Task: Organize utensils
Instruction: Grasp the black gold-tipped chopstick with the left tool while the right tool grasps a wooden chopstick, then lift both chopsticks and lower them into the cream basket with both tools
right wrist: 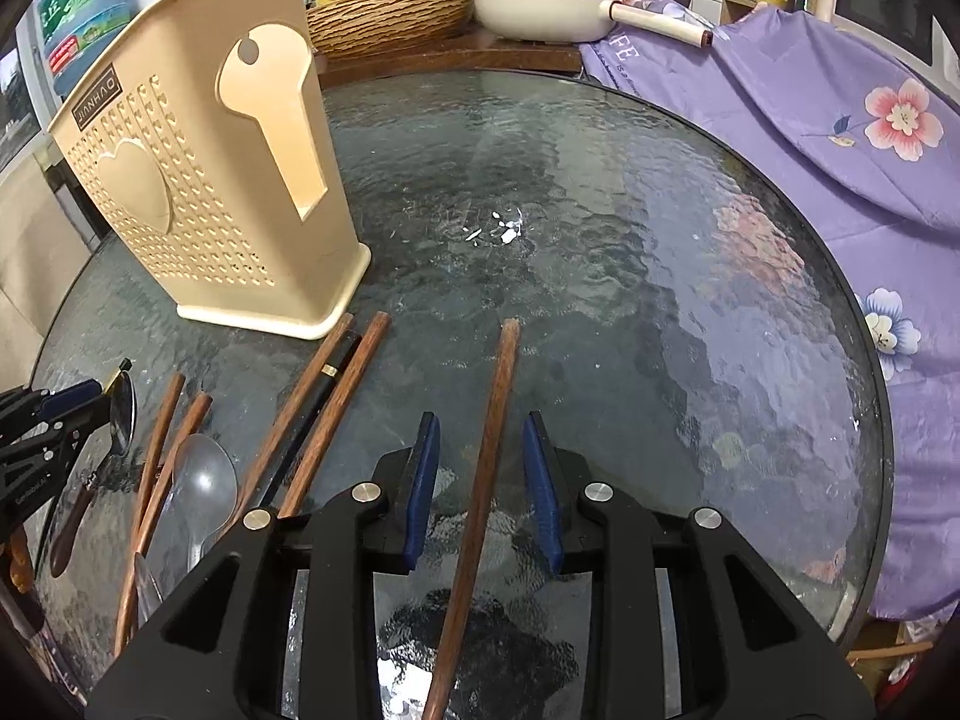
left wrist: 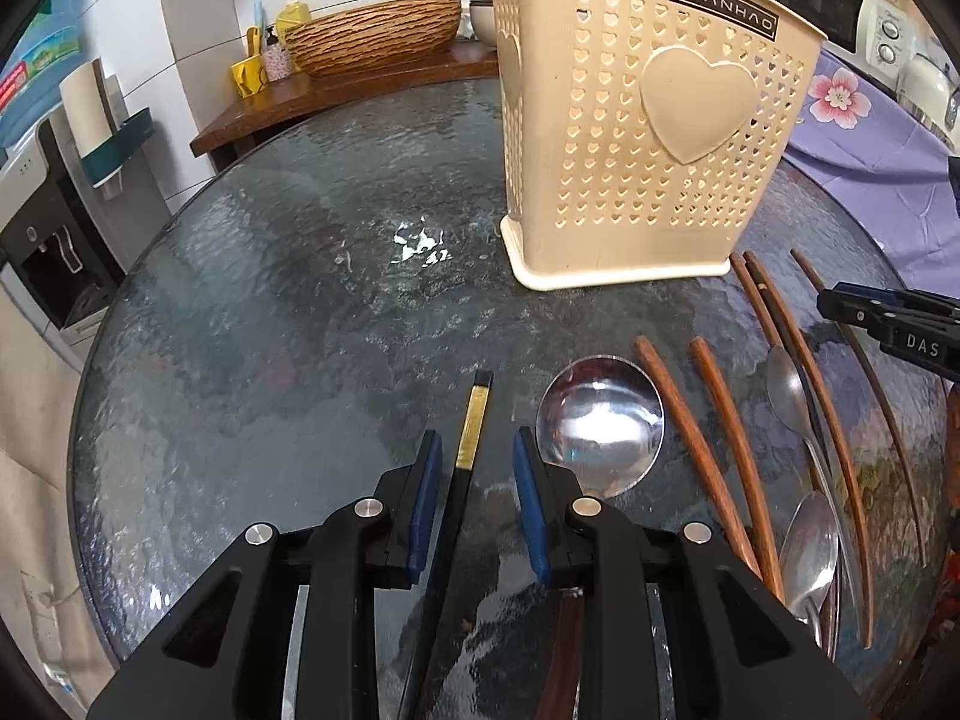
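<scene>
Round glass table (left wrist: 270,312) with that bumpy textured top, sitting in a fairly cluttered kitchen corner, purple floral cloth (right wrist: 840,120) bunched along one side and a woven-look basin (left wrist: 375,33) on the wooden counter behind. On the glass stands a cream plastic utensil holder (left wrist: 648,138), upright, full of little heart-shaped holes with one big heart on the front. Just in front of it the utensils lie spread out flat: a big steel ladle (left wrist: 600,420), a few brown wooden chopsticks (left wrist: 708,432), and a couple of metal spoons (left wrist: 786,390) mixed in among them. The left gripper (left wrist: 477,468) has its blue pads on either side of a black chopstick with a gold band (left wrist: 474,426), but the jaws are apart, you can see glass on both sides of the stick. Same deal with the right gripper (right wrist: 483,468): a single wooden chopstick (right wrist: 492,420) runs straight up between its pads with a clear gap each side, off on its own, apart from the rest of the pile. Both sticks look to be lying on the glass.
</scene>
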Tool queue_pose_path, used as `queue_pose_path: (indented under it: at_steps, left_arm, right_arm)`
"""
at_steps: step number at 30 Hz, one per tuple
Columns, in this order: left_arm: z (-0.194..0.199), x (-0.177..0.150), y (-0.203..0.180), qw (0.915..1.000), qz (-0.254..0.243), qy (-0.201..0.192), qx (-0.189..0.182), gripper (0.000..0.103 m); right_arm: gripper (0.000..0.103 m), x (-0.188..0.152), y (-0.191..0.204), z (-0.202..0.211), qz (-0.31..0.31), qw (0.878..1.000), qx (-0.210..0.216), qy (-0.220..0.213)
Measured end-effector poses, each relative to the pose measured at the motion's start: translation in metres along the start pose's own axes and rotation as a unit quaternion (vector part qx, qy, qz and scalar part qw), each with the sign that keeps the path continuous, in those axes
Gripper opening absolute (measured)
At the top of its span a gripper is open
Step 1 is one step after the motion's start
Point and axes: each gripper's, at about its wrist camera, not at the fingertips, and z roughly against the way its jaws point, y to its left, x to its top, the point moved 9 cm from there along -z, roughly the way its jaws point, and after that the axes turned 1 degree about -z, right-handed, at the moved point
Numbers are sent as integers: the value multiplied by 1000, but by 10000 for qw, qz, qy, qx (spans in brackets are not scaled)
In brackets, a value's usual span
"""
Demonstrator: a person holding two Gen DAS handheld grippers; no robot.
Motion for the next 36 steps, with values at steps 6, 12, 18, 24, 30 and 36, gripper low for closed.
queue_pose_path:
  at_steps: [6, 12, 18, 24, 30, 36]
  left_arm:
    - [-4, 4, 1, 9998, -185, 16, -21, 31]
    - [-6, 5, 3, 9984, -446, -22, -343, 31]
    - [-6, 4, 1, 9979, -515, 3, -382, 26]
    - [-6, 4, -12, 9960, -849, 33, -275, 8]
    - [-6, 5, -14, 9958, -898, 65, -169, 7]
    - [-6, 6, -10, 9957, -924, -8, 71, 7]
  right_arm:
    - [30, 4, 0, -5, 118, 9999, -74, -61]
    - [29, -3, 5, -2, 241, 9996, -146, -97]
    - [18, -3, 8, -3, 215, 9996, -176, -73]
    - [9, 2, 5, -5, 184, 9997, -154, 6]
    - [8, 5, 2, -6, 131, 9999, -15, -7]
    - [8, 8, -4, -4, -136, 9991, 393, -127]
